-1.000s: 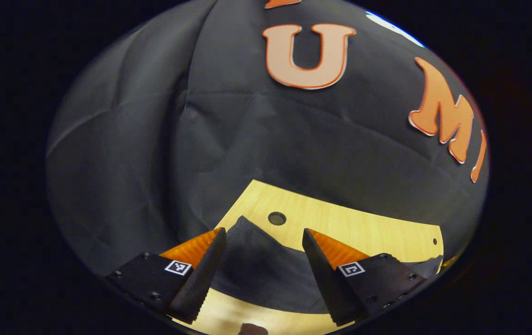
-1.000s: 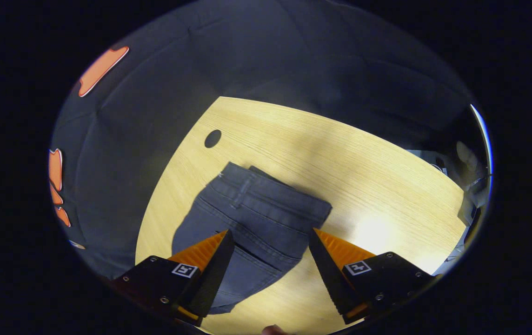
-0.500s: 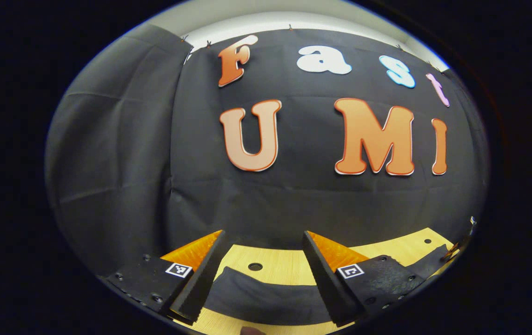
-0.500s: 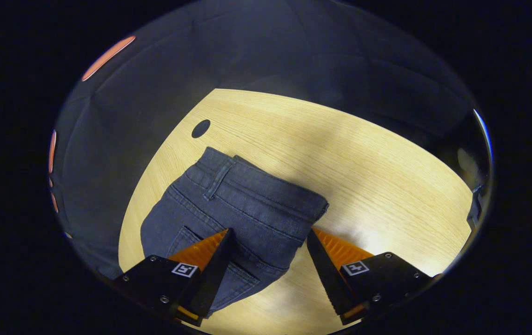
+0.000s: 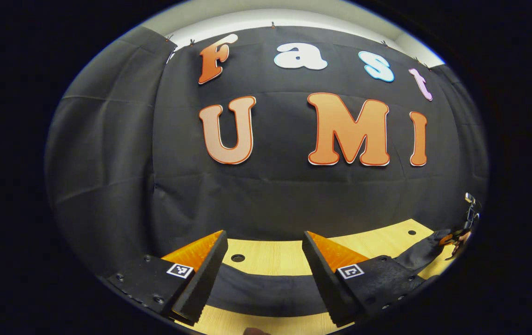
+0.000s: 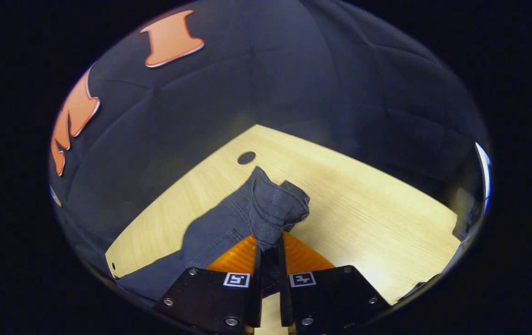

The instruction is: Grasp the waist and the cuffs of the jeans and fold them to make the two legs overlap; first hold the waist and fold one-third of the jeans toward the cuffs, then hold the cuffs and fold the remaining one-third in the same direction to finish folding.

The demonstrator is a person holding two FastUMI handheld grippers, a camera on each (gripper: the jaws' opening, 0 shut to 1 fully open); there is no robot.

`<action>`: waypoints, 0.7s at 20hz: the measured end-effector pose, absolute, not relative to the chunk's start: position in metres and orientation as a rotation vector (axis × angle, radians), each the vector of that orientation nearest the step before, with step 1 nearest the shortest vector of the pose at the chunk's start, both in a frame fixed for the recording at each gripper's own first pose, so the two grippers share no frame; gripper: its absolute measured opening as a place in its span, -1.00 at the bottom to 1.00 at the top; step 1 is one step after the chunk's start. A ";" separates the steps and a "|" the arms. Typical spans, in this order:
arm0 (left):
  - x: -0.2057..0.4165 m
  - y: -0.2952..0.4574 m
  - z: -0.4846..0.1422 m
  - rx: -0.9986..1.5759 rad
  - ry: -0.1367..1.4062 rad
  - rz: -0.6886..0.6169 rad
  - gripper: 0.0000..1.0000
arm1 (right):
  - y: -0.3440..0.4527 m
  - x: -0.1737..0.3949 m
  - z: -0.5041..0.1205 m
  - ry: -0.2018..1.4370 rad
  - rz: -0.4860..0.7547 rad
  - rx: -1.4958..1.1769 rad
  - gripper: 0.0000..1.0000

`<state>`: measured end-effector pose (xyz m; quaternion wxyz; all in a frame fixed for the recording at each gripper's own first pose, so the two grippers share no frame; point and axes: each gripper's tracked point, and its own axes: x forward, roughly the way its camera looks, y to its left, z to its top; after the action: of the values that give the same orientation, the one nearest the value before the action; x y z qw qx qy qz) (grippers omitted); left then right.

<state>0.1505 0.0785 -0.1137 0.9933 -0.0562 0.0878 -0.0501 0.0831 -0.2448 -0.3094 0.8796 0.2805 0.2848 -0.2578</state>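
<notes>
The dark blue jeans (image 6: 229, 228) lie on the light wooden table (image 6: 363, 209). My right gripper (image 6: 268, 249) is shut on the waist, which bunches up in a crumpled fold (image 6: 273, 209) just past the fingertips. In the left gripper view the jeans (image 5: 266, 288) stretch as a dark band across the table, low between the fingers. My left gripper (image 5: 263, 237) is open above that band with nothing between its fingers. At the far right of that view the other gripper (image 5: 461, 235) holds the raised end of the jeans (image 5: 426, 251).
The table has a round hole (image 6: 246, 157) just beyond the waist and another hole (image 5: 237, 257) ahead of the left gripper. Black cloth walls stand close behind the table's far edges. Bare wood (image 6: 387, 232) lies to the right of the waist.
My right gripper went from open over the flat waistband to shut on it, and the waist is now bunched and lifted. The left gripper view tilted up to face the wall and stayed open.
</notes>
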 end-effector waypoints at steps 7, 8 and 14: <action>0.145 0.097 -0.125 -0.148 0.190 -0.102 0.93 | -0.206 0.058 -0.301 0.652 -0.463 0.501 -0.74; 0.144 0.099 -0.131 -0.150 0.205 -0.097 0.93 | -0.216 0.047 -0.316 0.687 -0.521 0.581 -0.72; 0.145 0.097 -0.154 -0.149 0.285 -0.066 0.90 | -0.277 0.030 -0.368 0.753 -0.689 0.824 0.98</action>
<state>0.1447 0.0968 -0.1536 0.9866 -0.0741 0.1416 -0.0327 0.0303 -0.2772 -0.3678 0.7925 0.3831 0.3502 -0.3201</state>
